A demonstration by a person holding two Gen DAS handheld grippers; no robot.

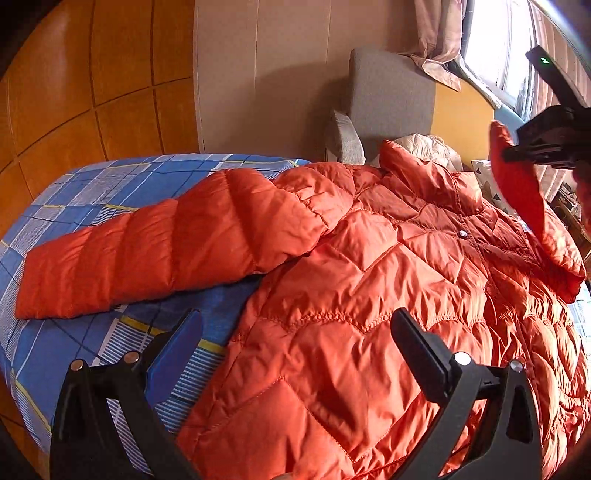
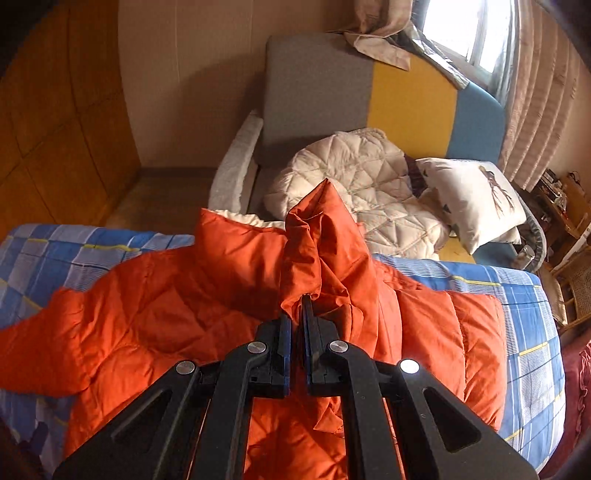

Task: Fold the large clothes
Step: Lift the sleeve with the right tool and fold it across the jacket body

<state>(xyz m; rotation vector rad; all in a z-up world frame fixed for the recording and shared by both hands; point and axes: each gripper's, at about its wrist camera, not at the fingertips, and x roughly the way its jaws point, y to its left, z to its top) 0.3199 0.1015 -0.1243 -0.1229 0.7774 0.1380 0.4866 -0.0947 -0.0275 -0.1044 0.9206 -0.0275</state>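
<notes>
One orange jacket [image 2: 155, 306] sleeve pinched in right gripper [image 2: 297, 295] jaws

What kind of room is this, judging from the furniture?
Most likely a bedroom in a home. An orange puffer jacket lies on a bed with a blue checked sheet, beside a sofa with a pillow and a curtained window.

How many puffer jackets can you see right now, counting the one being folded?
2: the orange jacket spread on the bed, its sleeve pinched in the right gripper; a cream quilted jacket heaped on the sofa. Others may be hidden.
</notes>
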